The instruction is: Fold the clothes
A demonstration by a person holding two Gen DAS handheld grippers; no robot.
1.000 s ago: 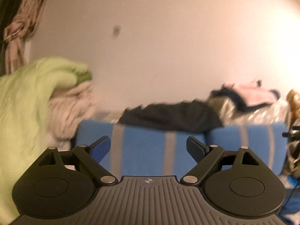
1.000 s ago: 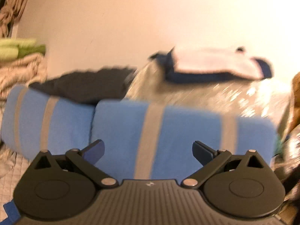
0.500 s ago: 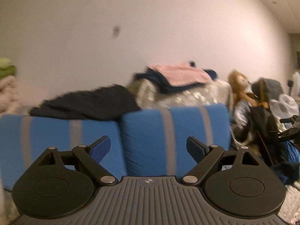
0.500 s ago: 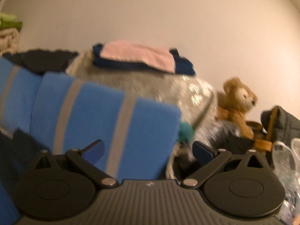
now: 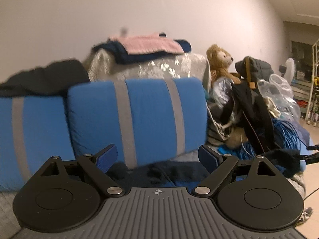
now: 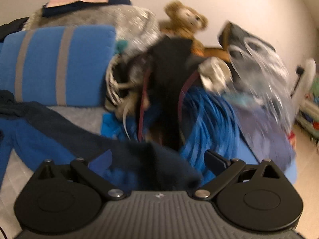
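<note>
Left claw [image 5: 157,155]: jaws spread wide, nothing held, above the near edge of a dark navy garment [image 5: 175,172].
Right claw [image 6: 157,161]: jaws wide apart; a fold of the navy garment [image 6: 159,163] lies between the pads, but the blur hides any contact.
Garment: spread on the grey quilted bed [image 6: 79,115], in front of the blue striped cushion [image 5: 137,117].
Right edge: teddy bear [image 5: 219,63], dark bags and blue cable coil [image 6: 207,119] crowd in close.
Open room: the grey bed surface left of the garment.
</note>
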